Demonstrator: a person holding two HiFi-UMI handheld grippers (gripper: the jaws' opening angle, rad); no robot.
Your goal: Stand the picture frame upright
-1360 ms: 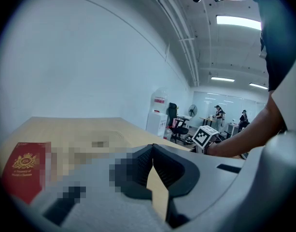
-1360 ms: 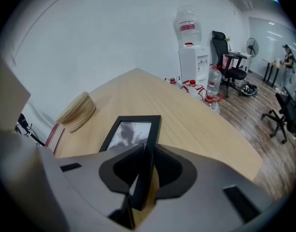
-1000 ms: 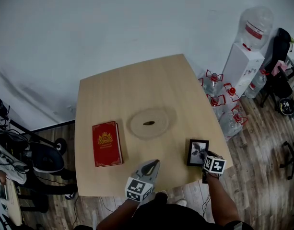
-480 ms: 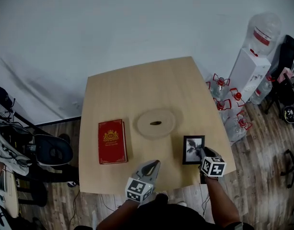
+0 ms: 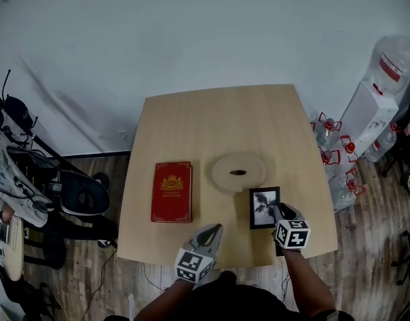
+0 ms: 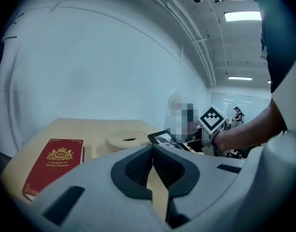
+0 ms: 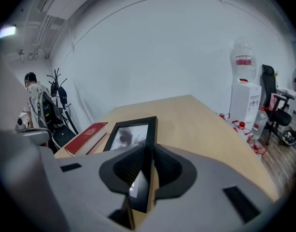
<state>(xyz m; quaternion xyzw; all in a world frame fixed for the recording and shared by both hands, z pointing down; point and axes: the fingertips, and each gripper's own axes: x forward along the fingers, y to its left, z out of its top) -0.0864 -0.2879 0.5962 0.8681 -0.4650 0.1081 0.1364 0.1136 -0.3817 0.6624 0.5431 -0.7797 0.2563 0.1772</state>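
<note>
The right gripper [image 7: 147, 153] has its dark pads pressed on both faces of a slim black rectangular picture frame [image 7: 131, 133] holding a black-and-white photo. It pinches the frame by its near edge, so the frame juts out ahead of the jaws at a tilt. In the head view the picture frame [image 5: 264, 206] is over the near right part of the pale wooden table [image 5: 191, 126], just beside a round beige disc with a dark slot [image 5: 238, 171]. Seen from the left gripper view, its far corner looks raised off the tabletop, though whether any part of it touches the wood is hard to tell. The left gripper [image 6: 152, 151] hangs at the table's near edge, pads pressed together with nothing between them. A red hardback book with a gold crest [image 5: 171, 191] lies flat to the left of the disc, well apart from the frame
</note>
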